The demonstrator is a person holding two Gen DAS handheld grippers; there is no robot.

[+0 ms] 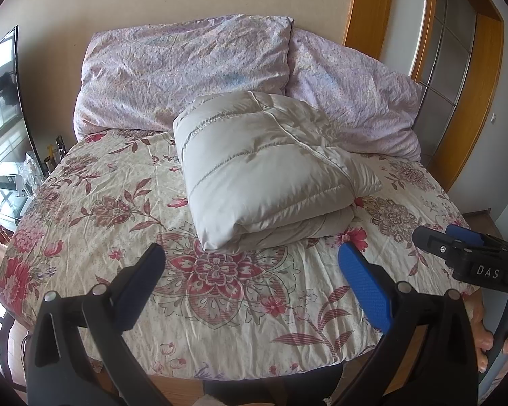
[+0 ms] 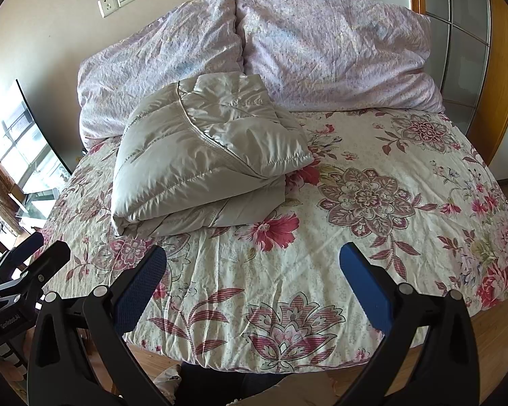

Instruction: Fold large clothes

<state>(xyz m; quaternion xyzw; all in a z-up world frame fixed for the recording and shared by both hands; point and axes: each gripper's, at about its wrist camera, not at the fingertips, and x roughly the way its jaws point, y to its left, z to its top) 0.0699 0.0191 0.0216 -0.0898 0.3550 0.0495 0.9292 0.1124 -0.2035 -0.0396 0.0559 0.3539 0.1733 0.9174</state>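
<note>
Both grippers hang over the near edge of the bed with jaws spread wide and nothing between them. The left gripper (image 1: 252,265) frames a red flower medallion on the bedspread (image 1: 101,203); the right gripper (image 2: 254,265) frames bare floral cloth near the foot of the bed. In the left view the right gripper's black body, lettered DAS, pokes in from the right edge, and a hand (image 1: 484,335) grips its handle below. In the right view the left gripper shows at the left edge, low and apart from the jacket. The jacket (image 1: 271,165), a pale grey quilted one, lies folded into a thick bundle on the bedspread, just beyond the left gripper's fingertips and up and to the left of the right gripper's. Its rounded folded edge faces the grippers, layers stacked beneath; its far edge touches the two lilac pillows (image 1: 186,67) that lean on the wall. A pointed corner of the top layer juts out to the right, over the lower layers. To the right of the jacket the bedspread is open all the way to the bed's rim; in front of it a broad strip of cloth lies free, wrinkled. On the left a narrower strip runs to the bed edge, with a glass table (image 1: 3,182) beyond. A wooden door frame (image 1: 369,6) stands behind the right pillow.
</note>
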